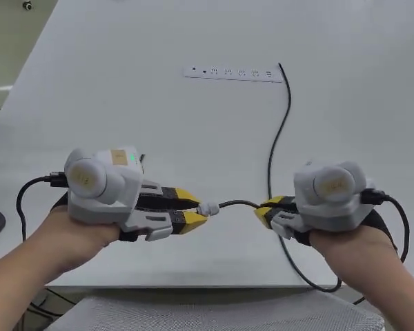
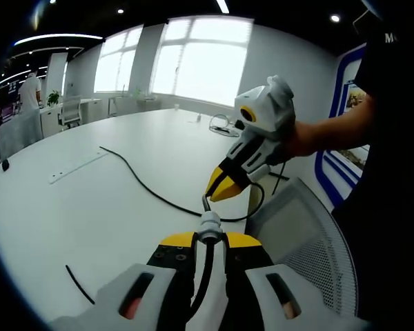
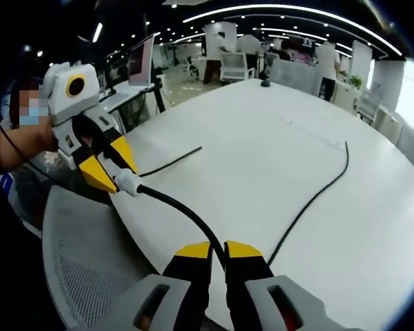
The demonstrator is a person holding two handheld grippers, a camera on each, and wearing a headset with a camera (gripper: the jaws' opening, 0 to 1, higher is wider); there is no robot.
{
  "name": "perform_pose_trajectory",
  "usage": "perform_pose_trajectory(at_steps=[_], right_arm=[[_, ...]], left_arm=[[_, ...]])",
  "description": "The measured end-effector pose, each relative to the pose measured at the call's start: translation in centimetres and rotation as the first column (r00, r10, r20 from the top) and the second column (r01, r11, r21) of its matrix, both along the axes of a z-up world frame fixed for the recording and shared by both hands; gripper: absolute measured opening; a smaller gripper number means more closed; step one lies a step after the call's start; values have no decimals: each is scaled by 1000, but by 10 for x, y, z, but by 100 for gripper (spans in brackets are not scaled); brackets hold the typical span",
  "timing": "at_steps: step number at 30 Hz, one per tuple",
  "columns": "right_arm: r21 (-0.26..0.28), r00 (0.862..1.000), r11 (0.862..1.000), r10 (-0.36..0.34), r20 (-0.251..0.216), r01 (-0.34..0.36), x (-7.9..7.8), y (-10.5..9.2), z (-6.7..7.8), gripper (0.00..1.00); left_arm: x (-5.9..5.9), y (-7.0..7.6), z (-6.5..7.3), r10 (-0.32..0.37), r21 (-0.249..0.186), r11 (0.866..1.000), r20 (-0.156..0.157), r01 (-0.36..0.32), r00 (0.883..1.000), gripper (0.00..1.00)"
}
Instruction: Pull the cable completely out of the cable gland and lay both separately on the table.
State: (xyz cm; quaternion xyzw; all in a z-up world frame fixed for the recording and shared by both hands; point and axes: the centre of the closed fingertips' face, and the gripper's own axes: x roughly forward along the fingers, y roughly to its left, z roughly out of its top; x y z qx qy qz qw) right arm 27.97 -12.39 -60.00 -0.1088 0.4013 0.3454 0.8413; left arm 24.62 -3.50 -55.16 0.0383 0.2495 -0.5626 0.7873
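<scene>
A white cable gland point(image 1: 208, 208) sits between the yellow tips of my left gripper point(image 1: 196, 209), which is shut on it. In the left gripper view the gland point(image 2: 209, 226) pokes out past the tips of my left gripper point(image 2: 209, 240), and black cable runs back between the jaws. A short black cable point(image 1: 238, 203) arcs from the gland to my right gripper point(image 1: 263, 206), which is shut on it. In the right gripper view the cable point(image 3: 186, 214) leads from my right gripper point(image 3: 218, 248) to the gland point(image 3: 127, 183). Both grippers hover near the table's front edge.
A white power strip point(image 1: 233, 73) lies at the back of the white table point(image 1: 159, 124). Its black cord point(image 1: 276, 145) runs forward and passes under my right gripper. A short black strand point(image 2: 78, 284) lies on the table. A mesh chair point(image 1: 193, 314) stands below the front edge.
</scene>
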Motion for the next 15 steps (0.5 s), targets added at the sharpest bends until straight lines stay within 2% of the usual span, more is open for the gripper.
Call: perform_pose_trajectory(at_steps=[2,7,10,15], right_arm=[[9,999,1000,-29,-16,30,1,-5,-4,2],[-7,994,996,-93,-56,92,1,-17,-16,2],[-11,994,996,-94,-59,93,-1,-16,-16,2],[-19,996,997,-78,-38,77,-1,-16,-14,2]], left_arm=[[-1,-1,0,-2,-2,1000,-3,2,1000,15],[-3,-4,-2,-9,-2,1000,-6,9,1000,15],[-3,-5,-3,-11,-3,1000,-8,11,1000,15],[-1,-3,-4,-12,1,1000,-12,12,1000,15]])
